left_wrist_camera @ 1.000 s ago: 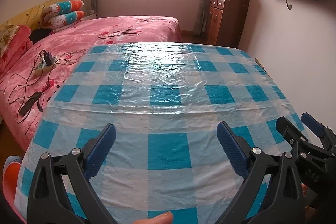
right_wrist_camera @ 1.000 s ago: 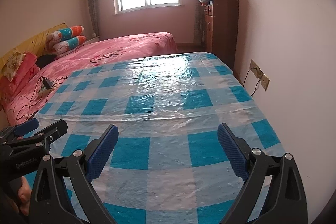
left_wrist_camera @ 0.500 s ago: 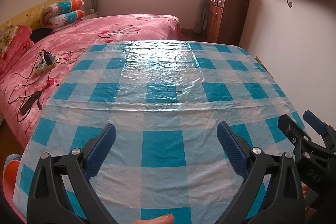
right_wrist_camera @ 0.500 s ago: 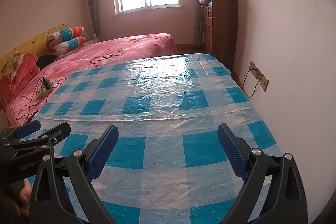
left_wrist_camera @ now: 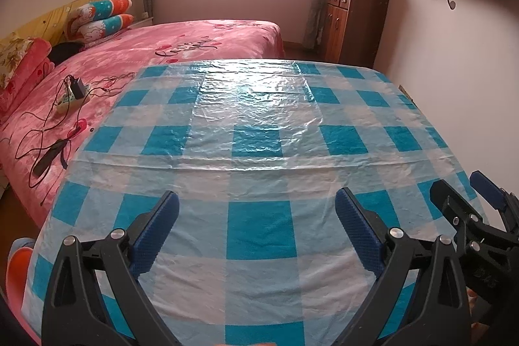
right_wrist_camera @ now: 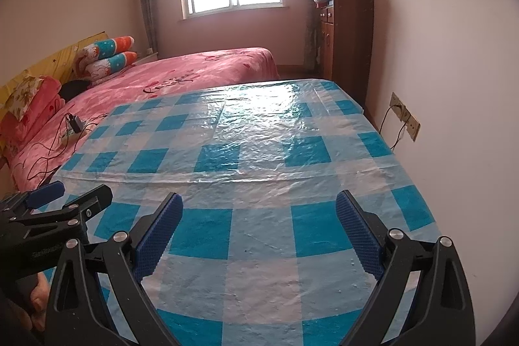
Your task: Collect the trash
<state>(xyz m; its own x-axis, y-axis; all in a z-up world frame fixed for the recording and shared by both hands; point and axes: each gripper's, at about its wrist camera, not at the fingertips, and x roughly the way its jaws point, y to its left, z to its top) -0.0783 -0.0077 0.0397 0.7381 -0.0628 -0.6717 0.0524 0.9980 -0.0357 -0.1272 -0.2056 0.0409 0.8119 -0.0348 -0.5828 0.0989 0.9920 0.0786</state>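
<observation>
Left to right.

Bed, far left: pink cover. On it lie a power strip with a plugged charger, loose black cables and a dark slim object. None of it reads as trash.

Left claw: released, jaws spread wide, nothing between the blue pads. It hangs over the near edge of the tabletop.

Tabletop: covered by a blue-and-white checked plastic sheet, wrinkled and glossy under the window. No object rests on it in either wrist view.

Right claw: released, jaws wide, empty. It is held just beside the left claw, at the same near edge.

Cabinet, right, beyond the tabletop: folded blankets on top. Wall socket beside the tabletop's right edge, cord plugged in.

Change over the last second: very little. Both claws have swayed slightly sideways while staying at the near edge, jaws as wide as before. Nothing has appeared on or left the sheet. Judgement: no pickup has started. This looks like either the opening survey or the close of the job, and the pictures cannot settle which.

Task's thing: no trash is in view on the tabletop, the bed or the visible floor, so its location is unknown. Its heading and long axis cannot be stated. The claws' approach angle cannot be set until an item is sighted.
</observation>
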